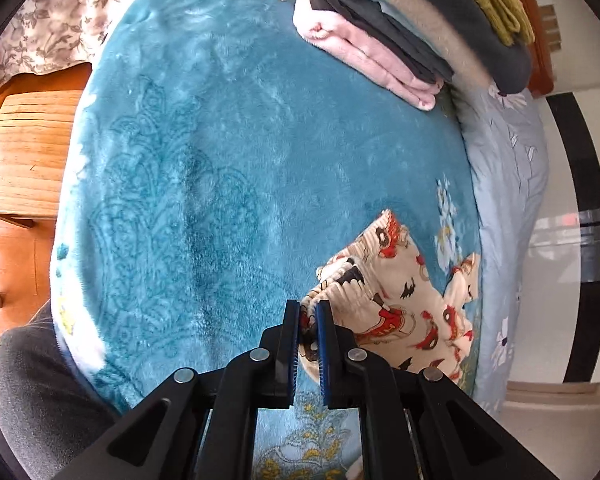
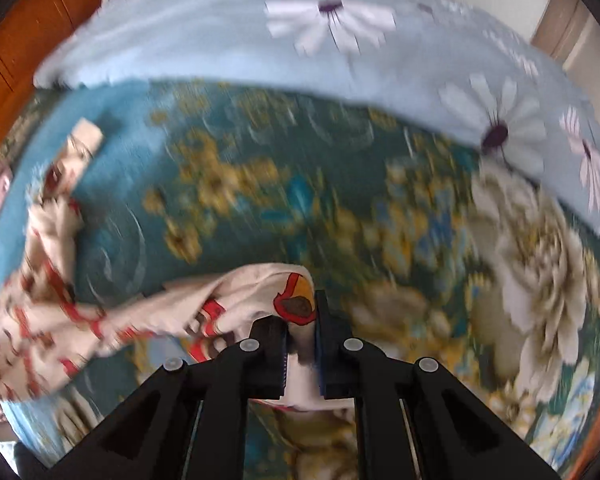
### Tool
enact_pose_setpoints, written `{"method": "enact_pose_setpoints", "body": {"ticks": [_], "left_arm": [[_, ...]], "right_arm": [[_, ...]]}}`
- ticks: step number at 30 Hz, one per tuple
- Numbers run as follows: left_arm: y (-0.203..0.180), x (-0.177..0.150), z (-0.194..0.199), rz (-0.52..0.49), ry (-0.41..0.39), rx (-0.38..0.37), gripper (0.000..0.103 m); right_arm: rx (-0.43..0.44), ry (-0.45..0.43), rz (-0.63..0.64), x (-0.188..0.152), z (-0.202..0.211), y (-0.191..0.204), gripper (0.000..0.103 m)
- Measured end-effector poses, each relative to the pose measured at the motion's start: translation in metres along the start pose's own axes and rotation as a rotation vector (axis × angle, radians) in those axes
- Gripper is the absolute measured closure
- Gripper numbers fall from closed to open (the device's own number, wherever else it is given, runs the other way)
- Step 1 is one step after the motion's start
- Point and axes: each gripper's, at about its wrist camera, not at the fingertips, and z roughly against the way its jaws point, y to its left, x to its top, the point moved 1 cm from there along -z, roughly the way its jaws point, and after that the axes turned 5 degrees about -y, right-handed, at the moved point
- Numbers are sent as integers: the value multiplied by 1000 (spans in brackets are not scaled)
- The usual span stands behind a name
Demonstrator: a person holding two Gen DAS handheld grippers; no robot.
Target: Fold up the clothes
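A small cream garment with red and black cartoon prints [image 1: 400,292] lies crumpled on a teal plush blanket [image 1: 228,168]. My left gripper [image 1: 309,312] is shut on its elastic waistband edge at the near end. In the right wrist view the same garment [image 2: 100,312] stretches to the left, blurred by motion. My right gripper [image 2: 302,308] is shut on another edge of it, and the cloth drapes over the left finger and hides its tip.
A stack of folded clothes, pink [image 1: 364,56], black and grey, sits at the blanket's far end. A light blue daisy-print sheet [image 2: 340,40] borders the blanket. A wooden stool [image 1: 24,152] and wooden floor lie to the left.
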Motion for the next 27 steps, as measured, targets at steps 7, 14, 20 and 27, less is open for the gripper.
{"method": "enact_pose_setpoints", "body": {"ticks": [7,14,20,27], "left_arm": [[-2,4,5,-11,-24,17,94],[-2,0,6,3,-18,20,94],[0,0,12,12,-24,12,94],[4,-1,4,24,2,33,94]], "right_arm": [[77,-47,5,4,43,-3,64],[326,-9,-118,37,21,34,61],[309,222,-297,21,-44,46,61],[311,303,-522,10,-63,26,61]]}}
